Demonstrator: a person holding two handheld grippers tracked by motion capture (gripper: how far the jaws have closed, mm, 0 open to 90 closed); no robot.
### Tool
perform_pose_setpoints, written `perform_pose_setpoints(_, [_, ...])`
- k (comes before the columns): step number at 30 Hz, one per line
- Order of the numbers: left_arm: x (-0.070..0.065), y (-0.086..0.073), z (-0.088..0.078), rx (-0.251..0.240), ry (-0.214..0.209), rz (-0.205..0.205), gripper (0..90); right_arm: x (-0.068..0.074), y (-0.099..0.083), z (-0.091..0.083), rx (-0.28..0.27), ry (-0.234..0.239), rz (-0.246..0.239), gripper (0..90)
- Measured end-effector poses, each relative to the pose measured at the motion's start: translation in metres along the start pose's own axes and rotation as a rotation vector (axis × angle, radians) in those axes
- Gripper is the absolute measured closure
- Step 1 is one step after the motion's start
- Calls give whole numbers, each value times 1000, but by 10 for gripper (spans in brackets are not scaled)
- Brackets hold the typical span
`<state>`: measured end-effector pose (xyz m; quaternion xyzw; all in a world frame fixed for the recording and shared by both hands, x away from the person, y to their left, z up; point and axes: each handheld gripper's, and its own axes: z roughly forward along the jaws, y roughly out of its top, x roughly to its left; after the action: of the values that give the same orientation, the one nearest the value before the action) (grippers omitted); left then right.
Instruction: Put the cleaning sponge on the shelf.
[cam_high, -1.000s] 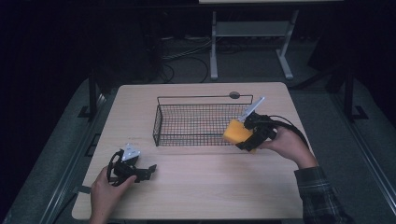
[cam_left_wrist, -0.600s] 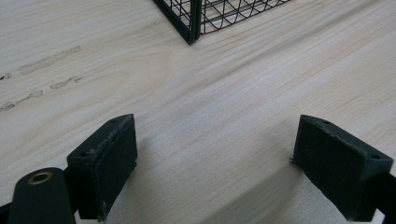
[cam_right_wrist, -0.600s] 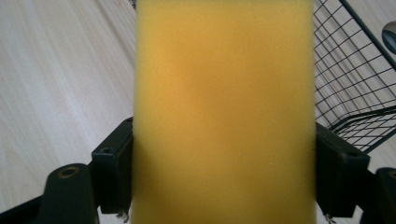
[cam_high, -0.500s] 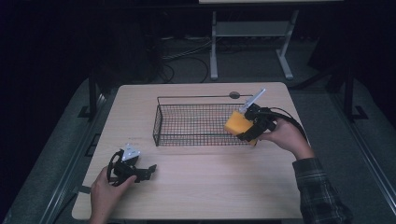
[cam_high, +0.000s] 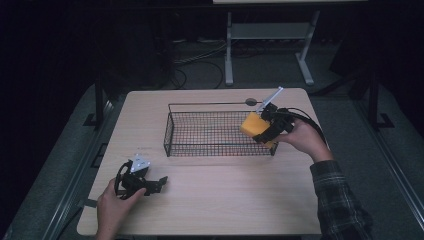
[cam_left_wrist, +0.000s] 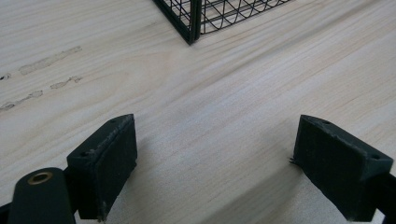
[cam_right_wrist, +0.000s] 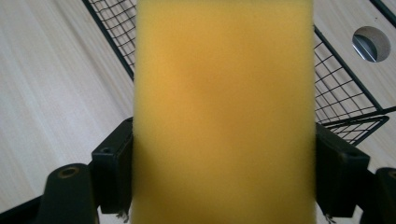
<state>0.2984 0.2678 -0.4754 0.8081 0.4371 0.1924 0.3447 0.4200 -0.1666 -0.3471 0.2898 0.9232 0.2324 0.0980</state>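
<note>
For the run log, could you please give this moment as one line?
right gripper: shut on yellow sponge | sponge: over wire basket right end | left gripper: open, on table

**No readable text from my station**

I can read no lettering, label, brand, number or sign anywhere. The table (cam_high: 220, 200), the wire basket (cam_high: 215, 132) and the yellow sponge (cam_right_wrist: 224, 112) all show plain, unmarked surfaces in my feeds.
</note>
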Motion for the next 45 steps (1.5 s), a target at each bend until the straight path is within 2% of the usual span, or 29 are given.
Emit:
perform_pose_setpoints(13, [0, 0, 0, 0, 0, 0, 127, -14, 10, 13, -3, -6, 33, 224])
perform_pose_setpoints(26, [0, 0, 0, 0, 0, 0, 127, -23, 19, 24, 4, -29, 47, 225])
perform_pose_setpoints(32, [0, 0, 0, 0, 0, 0, 127, -26, 23, 30, -3, -24, 56, 224])
perform_pose_setpoints(41, [0, 0, 0, 0, 0, 0, 127, -31, 23, 42, 20, -31, 67, 225])
perform_pose_setpoints(45, [0, 0, 0, 0, 0, 0, 127, -32, 24, 47, 29, -20, 76, 225])
